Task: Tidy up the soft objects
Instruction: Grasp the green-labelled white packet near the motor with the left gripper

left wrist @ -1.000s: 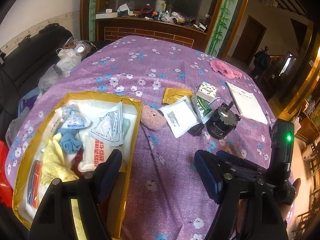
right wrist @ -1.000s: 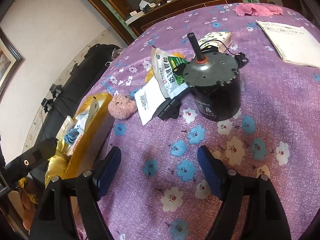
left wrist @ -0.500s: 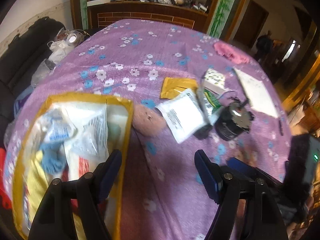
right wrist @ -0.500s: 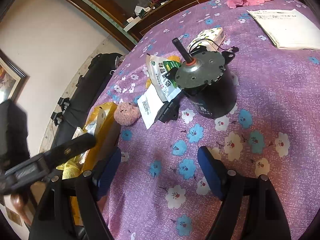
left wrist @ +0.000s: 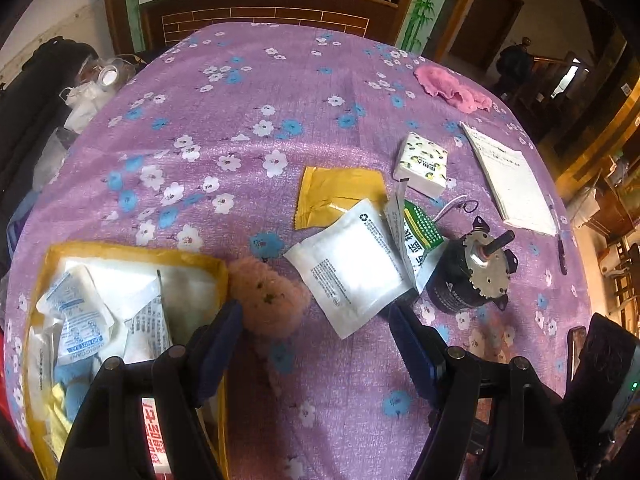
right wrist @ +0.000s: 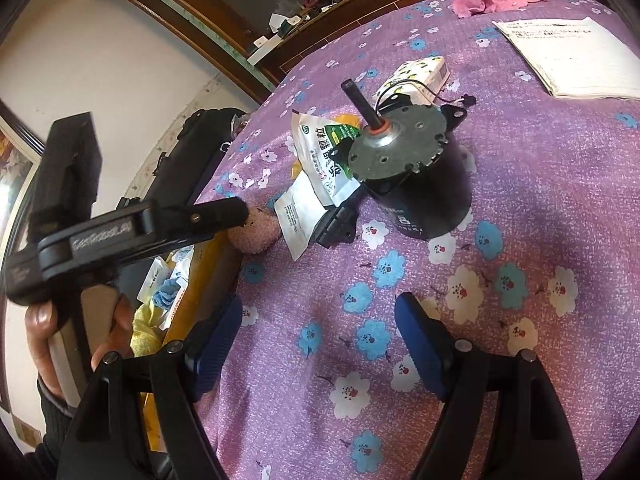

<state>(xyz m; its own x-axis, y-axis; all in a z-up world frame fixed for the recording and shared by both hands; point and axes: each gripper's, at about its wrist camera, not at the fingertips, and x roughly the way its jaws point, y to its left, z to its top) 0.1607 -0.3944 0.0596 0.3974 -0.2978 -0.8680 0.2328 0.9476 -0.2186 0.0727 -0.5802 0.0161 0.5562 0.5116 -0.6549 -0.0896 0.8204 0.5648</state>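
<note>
Pink plush (left wrist: 267, 298) partly behind left gripper (left wrist: 316, 344) | yellow box (left wrist: 132, 250) cropped | both jaws released, empty

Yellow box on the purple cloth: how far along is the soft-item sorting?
Done: the yellow box already holds white sachets and a blue fuzzy item. In hand: nothing; the left tool is open near the pink fuzzy ball, and the right tool is open and empty. Left: the ball, the white flat pouch, the yellow packet and the pink cloth.

Purple tablecloth (left wrist: 280, 92) with blue-white flowers; pink plush (left wrist: 268, 298); yellow box (left wrist: 132, 250).
</note>
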